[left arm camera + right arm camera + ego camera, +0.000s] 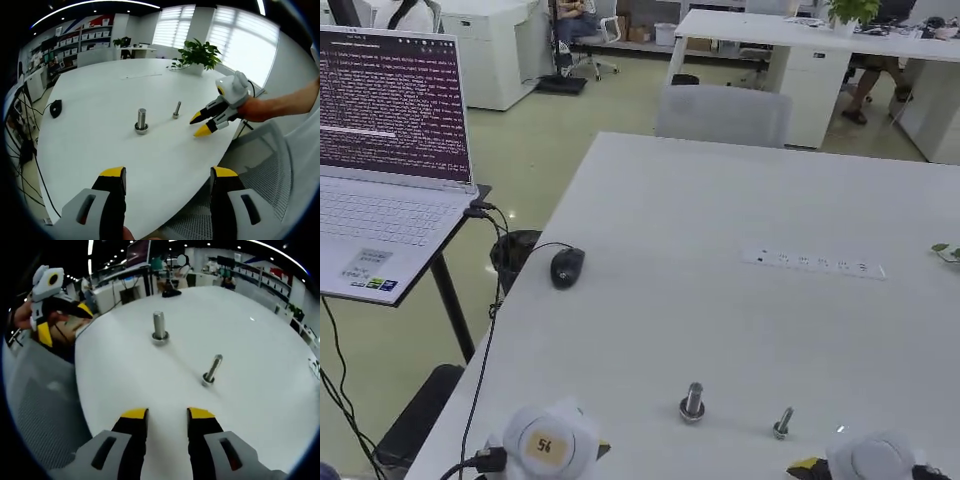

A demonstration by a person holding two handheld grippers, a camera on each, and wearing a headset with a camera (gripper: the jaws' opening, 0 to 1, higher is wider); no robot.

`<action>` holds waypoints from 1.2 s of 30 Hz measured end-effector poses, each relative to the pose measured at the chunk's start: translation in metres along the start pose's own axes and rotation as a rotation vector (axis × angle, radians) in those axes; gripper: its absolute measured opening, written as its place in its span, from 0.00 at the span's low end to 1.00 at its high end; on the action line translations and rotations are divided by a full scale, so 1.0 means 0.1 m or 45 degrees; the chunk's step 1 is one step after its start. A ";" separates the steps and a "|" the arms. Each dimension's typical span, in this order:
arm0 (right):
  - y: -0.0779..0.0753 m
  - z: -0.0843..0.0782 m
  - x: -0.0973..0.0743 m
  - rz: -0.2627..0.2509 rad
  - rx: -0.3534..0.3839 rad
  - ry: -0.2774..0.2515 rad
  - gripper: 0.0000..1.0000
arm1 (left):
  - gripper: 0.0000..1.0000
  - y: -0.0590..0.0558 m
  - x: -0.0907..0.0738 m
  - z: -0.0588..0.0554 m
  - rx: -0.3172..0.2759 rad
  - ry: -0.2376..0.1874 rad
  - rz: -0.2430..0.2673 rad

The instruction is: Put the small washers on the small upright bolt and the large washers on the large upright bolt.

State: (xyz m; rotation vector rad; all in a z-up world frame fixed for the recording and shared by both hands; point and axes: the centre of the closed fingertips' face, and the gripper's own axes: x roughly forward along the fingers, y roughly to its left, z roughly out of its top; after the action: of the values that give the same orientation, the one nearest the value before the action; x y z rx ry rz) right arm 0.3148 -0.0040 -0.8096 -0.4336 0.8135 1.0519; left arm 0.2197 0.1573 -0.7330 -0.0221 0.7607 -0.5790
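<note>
Large bolt (692, 402) and small bolt (782, 423) stand upright near front edge of table (720, 250), head view. Left gripper view: left gripper (167, 182) wide, empty. Right gripper view: right gripper (167, 416) narrow, empty. Washers judged light, stiff, slippery: pinch across rim.

A white table (720, 300) is seen. Near its front edge a large bolt (692, 402) and a small bolt (783, 423) are stood upright, apart. A mouse (567, 267) is laid near one side edge, and a power strip (813, 264) farther back.
</note>
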 end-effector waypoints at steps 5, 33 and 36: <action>-0.13 -0.04 -0.09 -0.037 0.050 -0.042 0.37 | 0.68 0.02 0.02 0.02 0.004 0.002 -0.002; -0.16 -0.19 -0.27 -0.059 0.199 -0.133 0.48 | 0.68 0.10 0.01 0.01 0.009 0.003 0.011; -0.14 -0.20 -0.27 -0.060 0.213 -0.138 0.48 | 0.68 0.10 0.01 0.02 0.010 0.001 0.012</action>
State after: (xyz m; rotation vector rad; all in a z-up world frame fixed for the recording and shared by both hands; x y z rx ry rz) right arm 0.3129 -0.0397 -0.8029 -0.2504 0.7842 0.9473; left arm 0.2263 0.1649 -0.7346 -0.0111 0.7593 -0.5727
